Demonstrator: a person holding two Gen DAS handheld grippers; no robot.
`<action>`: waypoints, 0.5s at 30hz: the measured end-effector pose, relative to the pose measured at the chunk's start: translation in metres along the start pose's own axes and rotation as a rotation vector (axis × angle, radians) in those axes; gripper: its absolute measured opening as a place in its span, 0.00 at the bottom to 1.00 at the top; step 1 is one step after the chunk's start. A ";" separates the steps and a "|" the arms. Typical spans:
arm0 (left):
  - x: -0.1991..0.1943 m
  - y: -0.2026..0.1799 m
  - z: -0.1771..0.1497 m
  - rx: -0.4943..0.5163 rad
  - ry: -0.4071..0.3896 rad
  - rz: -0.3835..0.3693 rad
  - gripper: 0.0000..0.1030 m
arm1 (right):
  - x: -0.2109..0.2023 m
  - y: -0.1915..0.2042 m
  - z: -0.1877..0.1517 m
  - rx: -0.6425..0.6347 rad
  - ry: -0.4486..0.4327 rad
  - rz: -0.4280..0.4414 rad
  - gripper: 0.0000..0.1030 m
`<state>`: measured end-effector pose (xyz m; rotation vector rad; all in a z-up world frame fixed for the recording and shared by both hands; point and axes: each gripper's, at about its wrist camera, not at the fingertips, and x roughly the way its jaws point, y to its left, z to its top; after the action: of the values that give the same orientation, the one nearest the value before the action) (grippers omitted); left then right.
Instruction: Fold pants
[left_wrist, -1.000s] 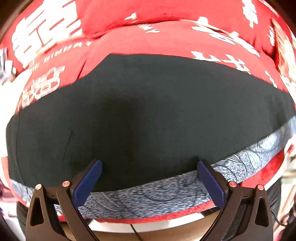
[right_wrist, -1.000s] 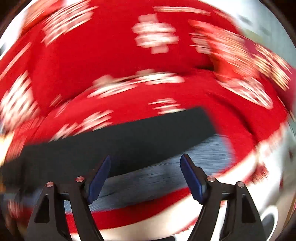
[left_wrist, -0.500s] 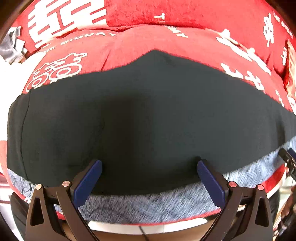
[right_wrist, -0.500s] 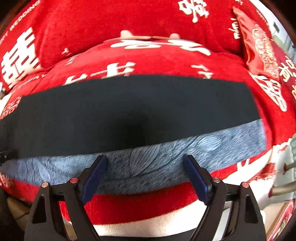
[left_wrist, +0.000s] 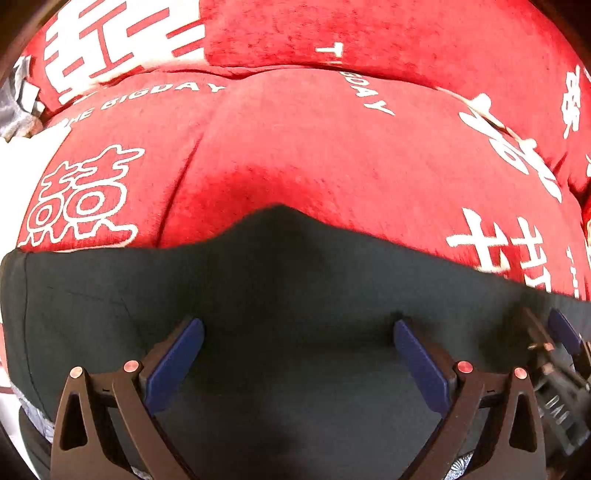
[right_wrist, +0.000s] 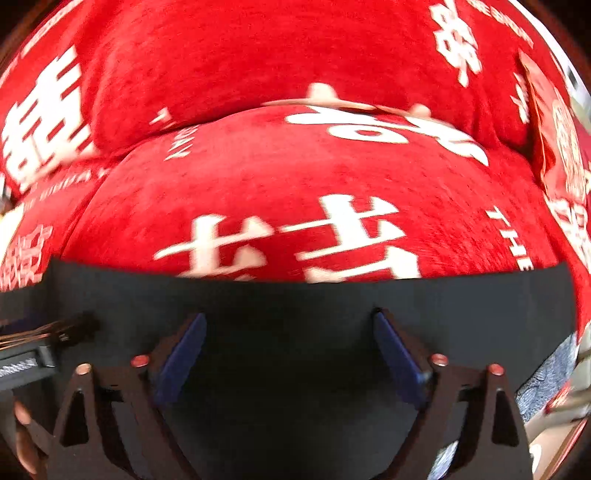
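The black pants (left_wrist: 295, 295) lie flat as a wide band across a red sofa seat (left_wrist: 314, 155), and they also show in the right wrist view (right_wrist: 295, 302). My left gripper (left_wrist: 299, 339) is open, its blue pads over the black cloth with nothing between them. My right gripper (right_wrist: 288, 332) is open too, low over the pants further right. The right gripper's fingers (left_wrist: 561, 332) show at the right edge of the left wrist view. Part of the left gripper (right_wrist: 44, 347) shows at the left edge of the right wrist view.
A blue-grey patterned cloth (right_wrist: 546, 376) lies under the pants' near edge. Red back cushions with white characters (right_wrist: 258, 48) rise behind the seat. A red printed pillow (right_wrist: 554, 133) leans at the far right. The sofa's front edge is close below.
Both grippers have moved forward and lower over the pants, so the black cloth now fills the lower frame and the grey cloth has nearly gone from view. Both stay open.
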<state>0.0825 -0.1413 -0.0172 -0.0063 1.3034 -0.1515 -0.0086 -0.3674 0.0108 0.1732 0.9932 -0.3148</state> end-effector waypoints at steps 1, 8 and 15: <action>0.000 0.005 0.002 -0.016 0.000 0.004 1.00 | -0.001 -0.013 0.001 0.027 -0.008 -0.009 0.92; -0.001 0.014 -0.008 -0.030 -0.030 0.020 1.00 | 0.004 -0.130 -0.003 0.264 0.000 -0.137 0.99; -0.029 0.008 -0.043 0.048 -0.042 -0.013 1.00 | -0.038 -0.133 -0.032 0.305 -0.001 -0.042 0.99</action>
<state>0.0347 -0.1262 -0.0020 0.0228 1.2573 -0.1922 -0.0987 -0.4767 0.0259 0.4296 0.9452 -0.5046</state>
